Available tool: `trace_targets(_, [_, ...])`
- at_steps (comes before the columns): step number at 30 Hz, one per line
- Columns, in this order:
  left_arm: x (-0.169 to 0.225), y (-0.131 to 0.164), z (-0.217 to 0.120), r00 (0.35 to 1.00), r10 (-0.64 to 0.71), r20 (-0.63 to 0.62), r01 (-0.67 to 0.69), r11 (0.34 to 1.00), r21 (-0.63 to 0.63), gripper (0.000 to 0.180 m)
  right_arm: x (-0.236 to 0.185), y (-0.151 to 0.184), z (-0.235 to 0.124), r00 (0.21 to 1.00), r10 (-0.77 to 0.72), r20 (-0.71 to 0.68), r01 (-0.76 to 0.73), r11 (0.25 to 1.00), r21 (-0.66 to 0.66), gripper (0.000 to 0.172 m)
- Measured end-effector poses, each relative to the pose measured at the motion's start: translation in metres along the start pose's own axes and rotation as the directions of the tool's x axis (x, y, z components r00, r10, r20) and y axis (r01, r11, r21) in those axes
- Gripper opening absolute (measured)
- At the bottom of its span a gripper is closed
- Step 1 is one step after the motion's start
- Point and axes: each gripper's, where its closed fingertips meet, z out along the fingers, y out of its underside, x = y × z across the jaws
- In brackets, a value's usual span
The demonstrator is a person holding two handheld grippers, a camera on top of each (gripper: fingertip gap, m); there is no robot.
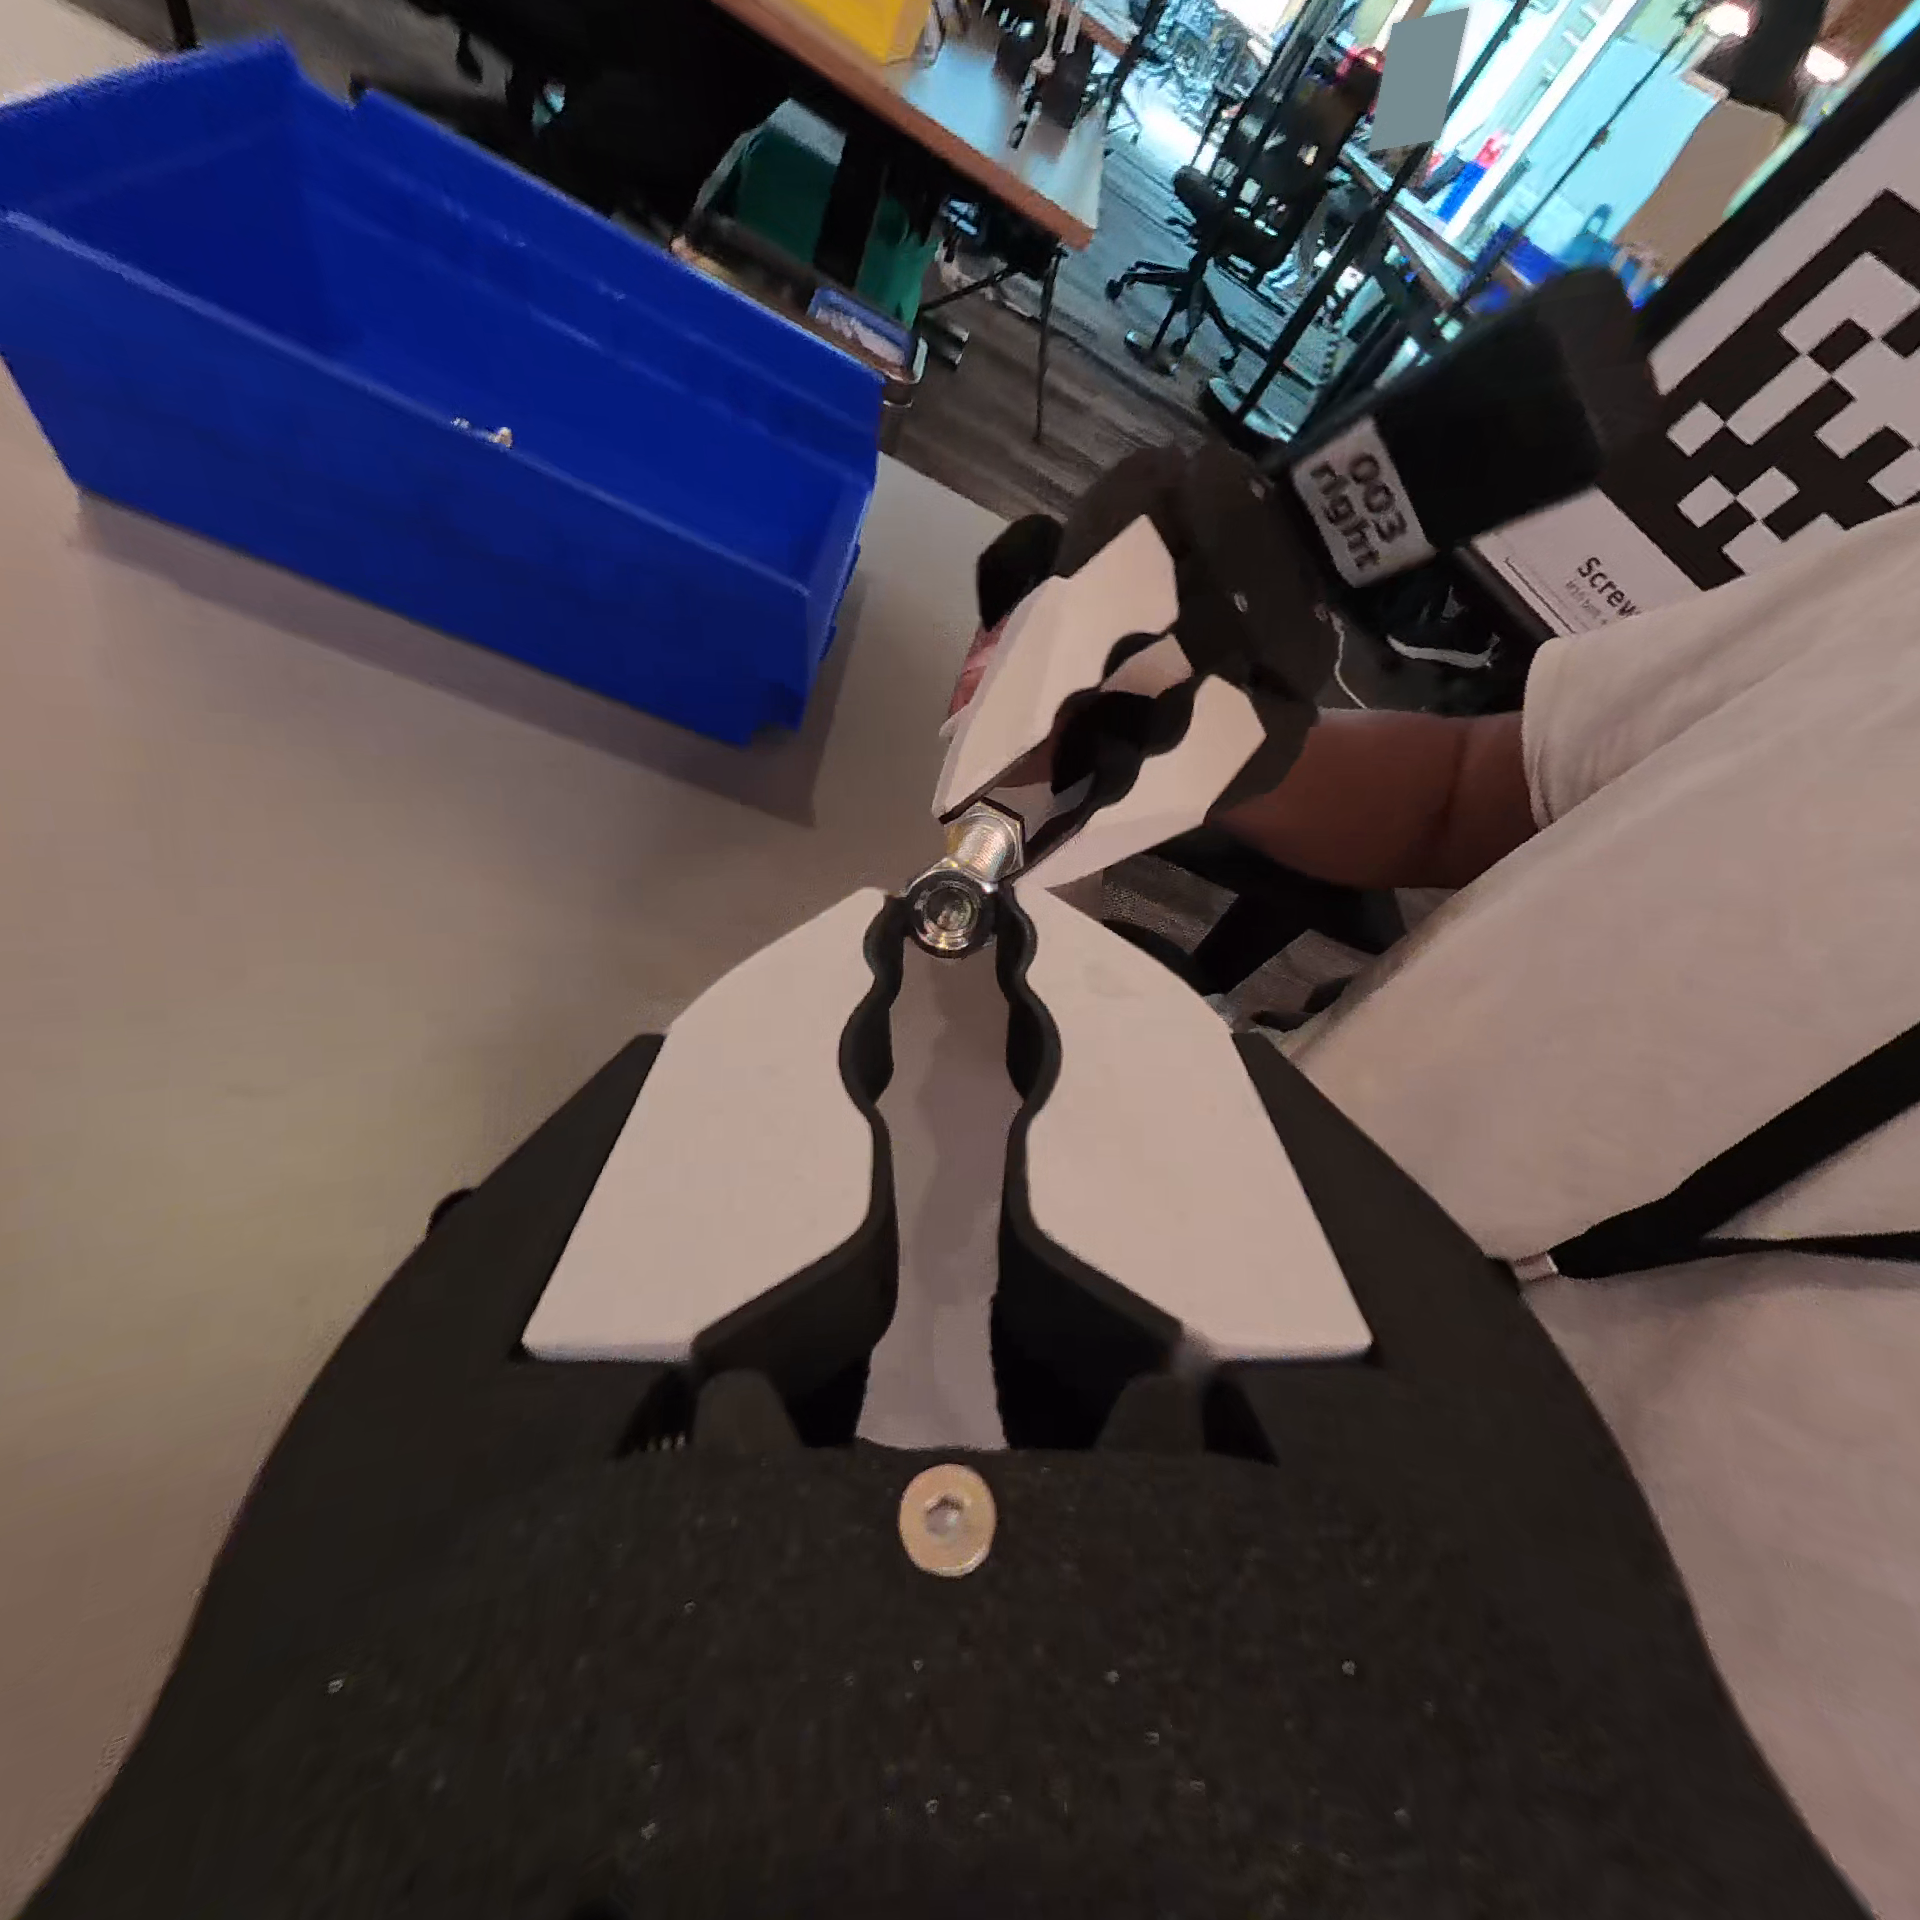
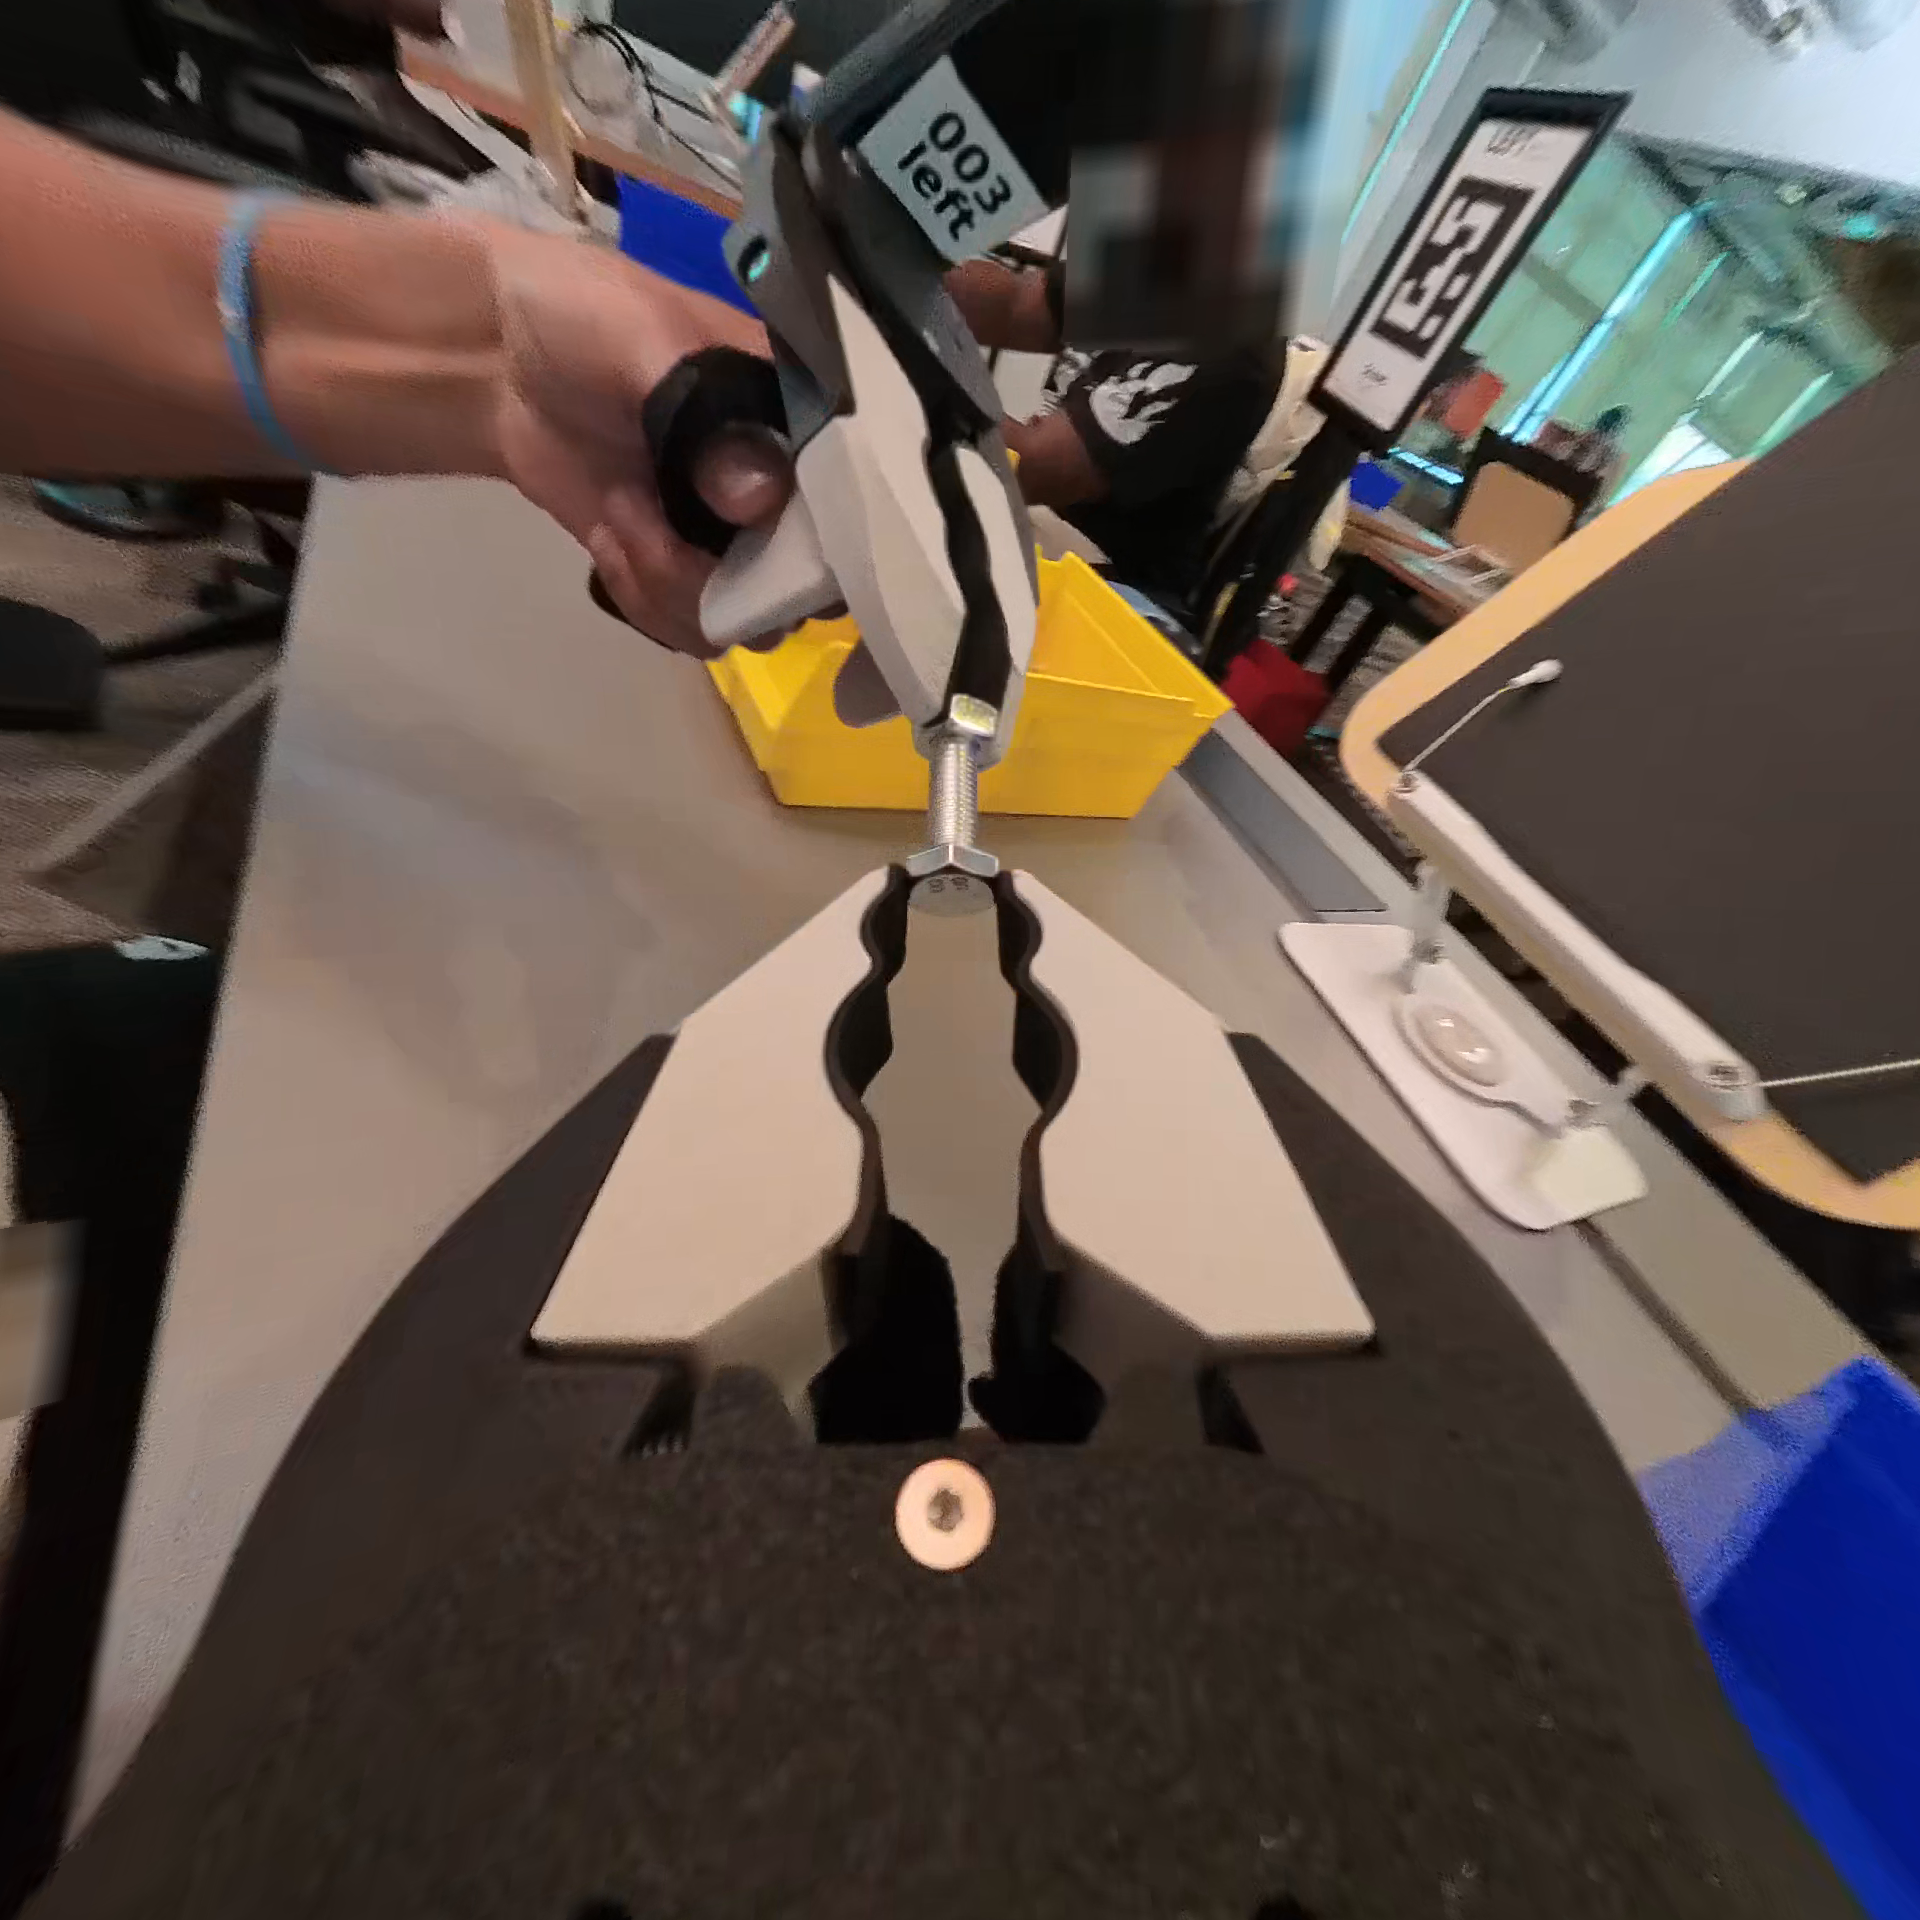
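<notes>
Pale surface (image 2: 436,852) carries a blue bin (image 1: 416,343) on one side, a yellow bin (image 2: 1091,727) on the other; both claws meet above it, tip to tip; left claw (image 1: 948,914) clamped on a silver nut (image 1: 945,920); right claw (image 2: 951,902) clamped on the hex head of a silver bolt (image 2: 954,800); bolt's long axis runs straight from one claw to the other, nut sitting on the threaded shank's far end.

You see a blue bin (image 1: 416,416) on the pale surface (image 1: 312,883), a yellow bin (image 2: 1039,727) further along it, a framed black-and-white marker sign (image 2: 1455,249) standing behind, office chairs (image 1: 1216,239) and a long wooden table (image 1: 977,135) across the room.
</notes>
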Motion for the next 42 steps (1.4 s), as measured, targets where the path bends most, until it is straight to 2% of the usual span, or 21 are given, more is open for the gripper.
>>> trace_targets(3, [-0.006,0.001,0.001,0.993,-0.118,0.005,0.118,0.993,0.007,0.017,0.002,0.004,0.003,0.992,-0.091,-0.082,0.091,0.996,-0.01,0.017])
trace_targets(7, [-0.005,-0.002,0.001,0.946,-0.311,-0.091,0.317,0.946,0.062,0.017,0.004,0.002,0.001,0.959,-0.226,-0.174,0.224,0.974,-0.028,0.017])
trace_targets(13, [-0.007,-0.004,0.002,0.874,-0.456,-0.167,0.473,0.877,0.084,0.016,0.006,0.002,0.001,0.921,-0.32,-0.222,0.314,0.947,-0.059,0.017])
trace_targets(16, [-0.01,-0.001,0.003,0.829,-0.533,-0.171,0.55,0.831,0.077,0.016,0.006,0.006,0.002,0.882,-0.409,-0.235,0.392,0.913,-0.115,0.017])
trace_targets(19, [-0.012,0.0,0.004,0.816,-0.553,-0.165,0.57,0.817,0.082,0.016,0.006,0.009,0.003,0.899,-0.378,-0.223,0.363,0.926,-0.107,0.017])
trace_targets(24, [-0.007,-0.002,0.003,0.911,-0.385,-0.146,0.399,0.914,0.077,0.016,0.005,0.005,0.002,0.965,-0.202,-0.168,0.202,0.979,-0.015,0.017])
trace_targets(28, [-0.003,-0.002,0.002,0.984,-0.141,-0.106,0.148,0.987,0.06,0.017,0.002,0.002,0.002,0.996,-0.021,-0.083,0.026,0.998,0.055,0.017])
trace_targets(31, [0.004,-0.002,-0.001,0.992,0.05,-0.112,-0.048,0.999,0.023,0.017,-0.003,-0.004,0.001,0.991,0.136,0.013,-0.136,0.983,0.125,0.017])
trace_targets(35, [0.017,-0.004,-0.006,0.931,0.332,-0.148,-0.342,0.939,-0.043,0.017,-0.012,-0.014,-0.002,0.908,0.361,0.215,-0.401,0.895,0.193,0.017])
trace_targets(38, [0.022,-0.002,-0.006,0.818,0.555,-0.152,-0.571,0.815,-0.099,0.017,-0.017,-0.016,-0.004,0.792,0.49,0.365,-0.577,0.796,0.182,0.017])
trace_targets(40, [0.021,-0.001,-0.005,0.742,0.658,-0.128,-0.671,0.729,-0.138,0.017,-0.017,-0.016,-0.004,0.772,0.506,0.385,-0.601,0.778,0.182,0.017])
trace_targets(42, [0.019,-0.002,-0.004,0.735,0.671,-0.1,-0.677,0.718,-0.161,0.027,-0.019,-0.013,-0.004,0.784,0.492,0.378,-0.582,0.794,0.173,0.017])
